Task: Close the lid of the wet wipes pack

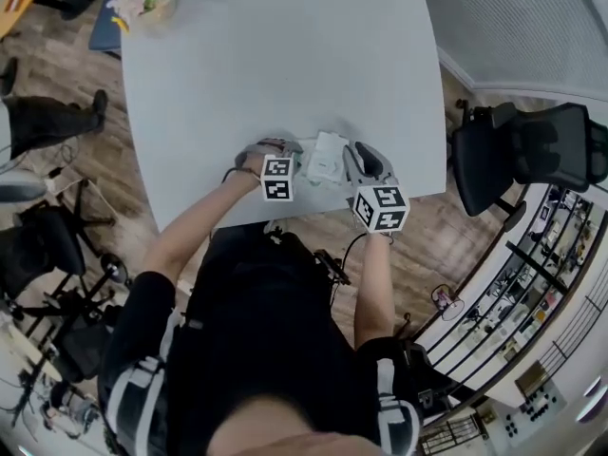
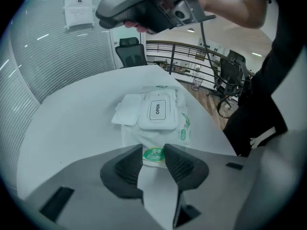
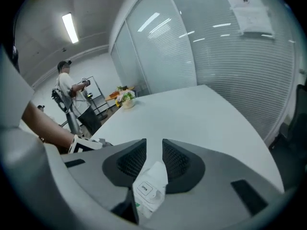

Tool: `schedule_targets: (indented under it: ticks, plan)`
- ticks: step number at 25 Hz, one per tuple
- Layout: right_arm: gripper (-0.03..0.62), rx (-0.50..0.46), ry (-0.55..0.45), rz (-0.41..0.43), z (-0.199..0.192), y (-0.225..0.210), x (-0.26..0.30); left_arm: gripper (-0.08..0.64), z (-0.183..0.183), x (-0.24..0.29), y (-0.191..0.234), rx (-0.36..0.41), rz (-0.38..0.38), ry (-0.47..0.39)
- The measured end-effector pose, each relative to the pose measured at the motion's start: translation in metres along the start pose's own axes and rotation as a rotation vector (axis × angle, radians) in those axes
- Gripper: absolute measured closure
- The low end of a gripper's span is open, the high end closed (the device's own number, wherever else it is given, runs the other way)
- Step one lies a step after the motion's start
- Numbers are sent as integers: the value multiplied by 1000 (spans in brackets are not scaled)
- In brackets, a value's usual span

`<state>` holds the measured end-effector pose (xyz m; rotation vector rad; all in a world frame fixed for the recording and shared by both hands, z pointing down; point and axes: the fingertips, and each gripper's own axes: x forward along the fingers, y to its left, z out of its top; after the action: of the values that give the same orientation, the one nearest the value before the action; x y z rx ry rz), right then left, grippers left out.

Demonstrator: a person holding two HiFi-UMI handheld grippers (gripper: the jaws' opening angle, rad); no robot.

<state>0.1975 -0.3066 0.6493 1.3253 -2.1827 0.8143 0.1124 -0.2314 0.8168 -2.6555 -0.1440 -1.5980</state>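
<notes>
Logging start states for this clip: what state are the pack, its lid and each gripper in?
wet wipes pack: lying flat on the table
lid: open, flipped out sideways
left gripper: open, pack's end showing between its jaws
right gripper: open, gripping nothing

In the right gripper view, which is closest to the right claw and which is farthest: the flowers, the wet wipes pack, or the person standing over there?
1. The wet wipes pack: just under the right claw, at the near edge of the table.
2. The flowers: at the table's far end, towards the left.
3. The person: standing on the floor beyond the table, far left.
</notes>
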Motion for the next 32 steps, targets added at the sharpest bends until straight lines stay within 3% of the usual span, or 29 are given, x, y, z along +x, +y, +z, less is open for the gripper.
schedule_targets:
  ticks: [8,16,24,32]
  plan:
    - [468,-213,375,232,-44,-8,67,402,-5,-4,0,9,-43,33]
    - [456,-313,643,353,-92,-25,102,402,1,0,1,11,-74,31]
    - [459,-312,762,431,-116,-20,109,402,2,-6,-5,17,-63,32]
    - [522,-323,692,402,-96,-18,98,402,-1,-3,-2,8,-59,30]
